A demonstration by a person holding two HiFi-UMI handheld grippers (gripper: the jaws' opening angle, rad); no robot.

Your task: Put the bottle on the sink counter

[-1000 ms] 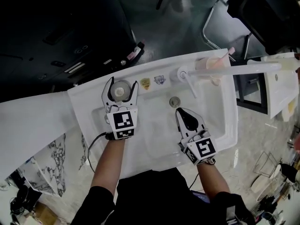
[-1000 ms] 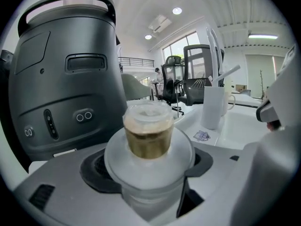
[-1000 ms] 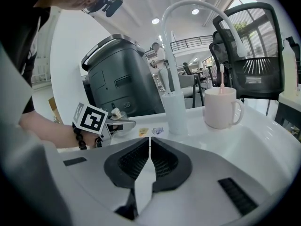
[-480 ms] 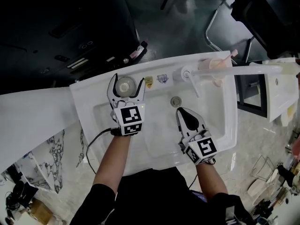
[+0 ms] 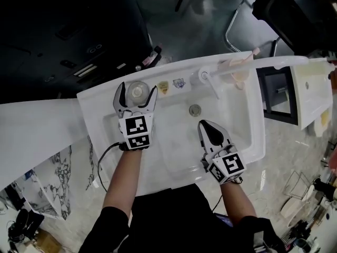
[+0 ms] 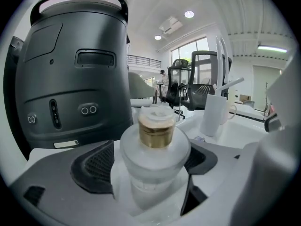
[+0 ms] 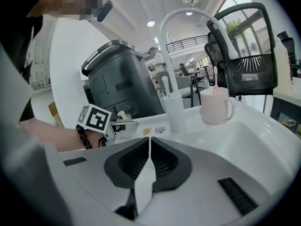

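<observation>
On the sink counter (image 5: 97, 107), left of the tap, the bottle (image 5: 138, 93) stands upright between the left gripper's (image 5: 137, 87) jaws. These have just been opening and now stand wide, pads clear of it. Right gripper (image 5: 205, 124) hovers over the basin (image 5: 174, 141), jaws together, empty.

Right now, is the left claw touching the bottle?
Apart. The left gripper view shows the left claw, whose jaws have just been opening, standing clear of the bottle between them. The head view shows the same gaps.
</observation>
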